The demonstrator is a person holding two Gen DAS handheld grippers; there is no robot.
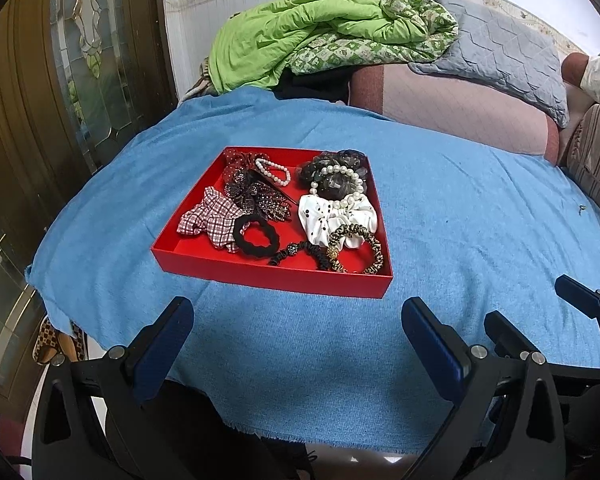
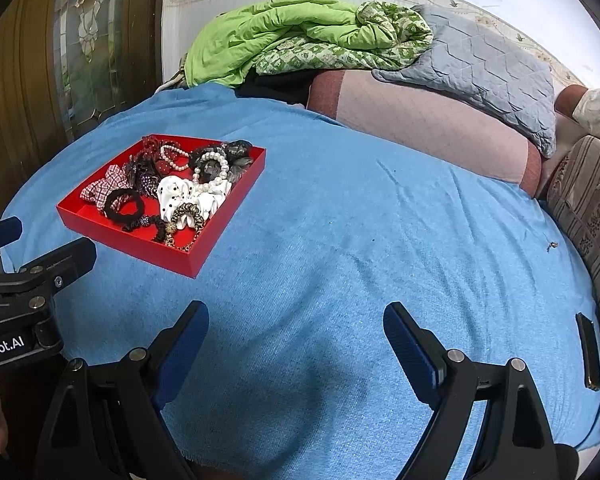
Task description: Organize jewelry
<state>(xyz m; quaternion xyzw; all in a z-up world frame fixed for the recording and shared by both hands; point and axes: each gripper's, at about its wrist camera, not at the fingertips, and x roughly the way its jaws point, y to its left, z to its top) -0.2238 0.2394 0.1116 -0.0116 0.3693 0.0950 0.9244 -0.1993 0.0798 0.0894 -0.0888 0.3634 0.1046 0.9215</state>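
A red tray sits on a blue cloth. It holds several hair ties and bracelets: a checked scrunchie, a black hair tie, a white dotted scrunchie, pearl bracelets and a leopard-print tie. My left gripper is open and empty, just in front of the tray. My right gripper is open and empty over bare cloth, right of the tray. The left gripper also shows in the right wrist view.
A green quilt, a grey quilted pad and a pink cushion lie behind the cloth. A dark phone lies near the cloth's right edge. A wooden door with glass stands at left.
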